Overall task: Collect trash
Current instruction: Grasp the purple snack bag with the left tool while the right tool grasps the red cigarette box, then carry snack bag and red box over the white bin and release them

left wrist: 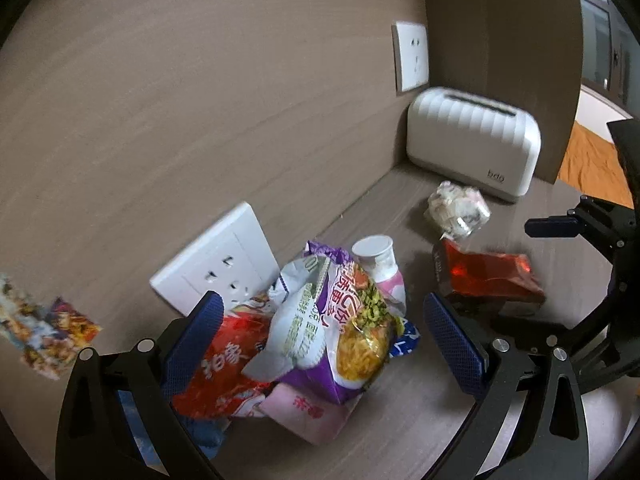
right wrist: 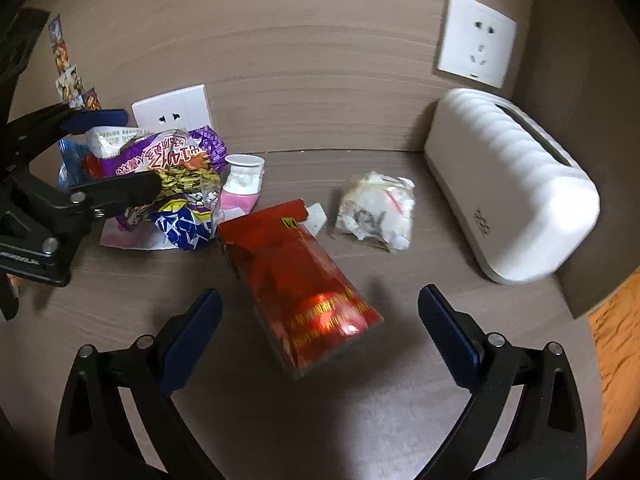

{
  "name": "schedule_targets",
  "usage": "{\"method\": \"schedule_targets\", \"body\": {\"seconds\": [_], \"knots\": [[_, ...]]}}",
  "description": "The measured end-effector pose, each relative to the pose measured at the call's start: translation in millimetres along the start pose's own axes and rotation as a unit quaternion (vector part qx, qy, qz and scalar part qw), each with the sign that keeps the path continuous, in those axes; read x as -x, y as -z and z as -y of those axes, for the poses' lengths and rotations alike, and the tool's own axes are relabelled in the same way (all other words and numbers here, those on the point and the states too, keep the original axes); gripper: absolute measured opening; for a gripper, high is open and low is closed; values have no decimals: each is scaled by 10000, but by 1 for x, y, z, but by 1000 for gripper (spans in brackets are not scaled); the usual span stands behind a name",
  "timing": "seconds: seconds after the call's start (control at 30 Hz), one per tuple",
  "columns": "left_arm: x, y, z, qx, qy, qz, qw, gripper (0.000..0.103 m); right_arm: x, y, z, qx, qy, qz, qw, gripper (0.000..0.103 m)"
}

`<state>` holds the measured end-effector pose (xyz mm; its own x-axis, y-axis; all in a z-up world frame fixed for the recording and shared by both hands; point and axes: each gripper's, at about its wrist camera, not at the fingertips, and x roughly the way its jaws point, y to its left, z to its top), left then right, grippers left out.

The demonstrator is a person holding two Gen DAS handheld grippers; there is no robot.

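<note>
Left wrist view looks onto a heap of crumpled snack wrappers (left wrist: 320,332) lying on the brown wood-grain tabletop (left wrist: 400,420) against the wall. A purple noodle packet printed with Chinese characters sits on top, a red wrapper with white characters to its left, and a pink one underneath. The left gripper (left wrist: 320,340) has its blue-padded fingers spread wide, one on each side of the heap – the left pad touches the red wrapper, while the right pad stands clear of it. A small white plastic bottle with a pink label (left wrist: 378,264) stands upright just behind the heap.

Right wrist view shows a flattened red foil packet with gold print (right wrist: 304,284) lying on the tabletop, between and just beyond the parted fingers of the right gripper (right wrist: 320,328), which hold nothing. Behind it lies a crumpled ball of white paper and clear plastic (right wrist: 376,210), apart from the red packet. The wrapper heap sits near the red packet's far left corner, with the left gripper reaching in over it.

A white ribbed toaster-shaped box (right wrist: 512,184) with a slot in its top stands in the corner – its small grey logo is too blurred to read. Two white wall sockets (right wrist: 476,40) are set in the brown panel, one low behind the heap and one higher near the box. A strip of colourful cartoon stickers (right wrist: 68,64) is stuck on the wall at the far left.
</note>
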<state>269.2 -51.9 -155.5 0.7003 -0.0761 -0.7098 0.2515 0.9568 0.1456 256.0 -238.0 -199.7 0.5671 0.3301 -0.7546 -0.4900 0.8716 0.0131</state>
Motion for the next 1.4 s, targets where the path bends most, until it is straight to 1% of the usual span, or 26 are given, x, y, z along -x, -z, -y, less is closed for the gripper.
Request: {"method": "schedule_targets", "body": {"seconds": [0.03, 0.07, 0.1, 0.13, 0.17, 0.27, 0.33, 0.4, 0.47, 0.67, 0.83, 0.97, 1.03, 1.13, 1.17, 1.27, 1.3, 1.37, 1.4], "knots": [[-6, 1, -1, 42, 94, -70, 9999, 90, -3, 0, 0, 12, -37, -59, 10000, 84], [-12, 1, -2, 91, 172, -158, 9997, 82, -7, -1, 0, 13, -57, -109, 9999, 77], [-17, 2, -3, 118, 215, -224, 9994, 77, -10, -1, 0, 1, -80, -160, 9998, 73], [-21, 4, -4, 155, 292, -282, 9991, 65, -11, 0, -1, -4, -90, -187, 9998, 66], [-25, 5, -4, 177, 354, -317, 9987, 51, -10, 0, -2, 7, -126, -175, 9998, 64], [-26, 8, -1, 220, 531, -336, 9978, 45, -7, 0, -5, 26, -125, -151, 9998, 60], [-23, 10, 2, 150, 508, -323, 9981, 43, -3, 1, -5, -25, -143, -137, 9998, 59], [-16, 11, 4, 139, 508, -278, 9982, 42, 4, 2, -6, -89, -185, -83, 9998, 59], [-5, 12, 5, 149, 523, -210, 9983, 42, 16, 4, -6, -167, -193, 9, 9997, 55], [34, 11, 18, 46, 637, 52, 9979, 42, 51, 12, 1, -296, -218, 237, 9990, 54], [65, 15, 47, -171, 769, 236, 9966, 42, 80, 18, 6, -406, -157, 415, 9982, 54], [87, 17, 75, -407, 968, 294, 9940, 42, 116, 36, 11, -518, 35, 530, 9972, 54], [95, 19, 94, -565, 1156, 278, 9913, 42, 130, 44, 14, -558, 139, 544, 9969, 54], [105, 21, 126, -904, 1345, 290, 9864, 42, 165, 70, 23, -623, 384, 519, 9960, 54], [108, 22, 137, -1006, 1415, 301, 9844, 42, 170, 76, 26, -648, 449, 503, 9956, 54], [120, 27, 176, -1403, 1710, 320, 9747, 42, 194, 105, 35, -783, 703, 400, 9936, 54], [125, 31, 195, -1622, 1842, 309, 9689, 42, 203, 116, 39, -842, 808, 351, 9925, 54], [130, 37, 218, -1876, 2027, 281, 9607, 42, 219, 136, 43, -950, 979, 256, 9903, 54], [132, 41, 233, -2033, 2153, 254, 9548, 42, 227, 149, 45, -1010, 1066, 204, 9889, 54]]}}
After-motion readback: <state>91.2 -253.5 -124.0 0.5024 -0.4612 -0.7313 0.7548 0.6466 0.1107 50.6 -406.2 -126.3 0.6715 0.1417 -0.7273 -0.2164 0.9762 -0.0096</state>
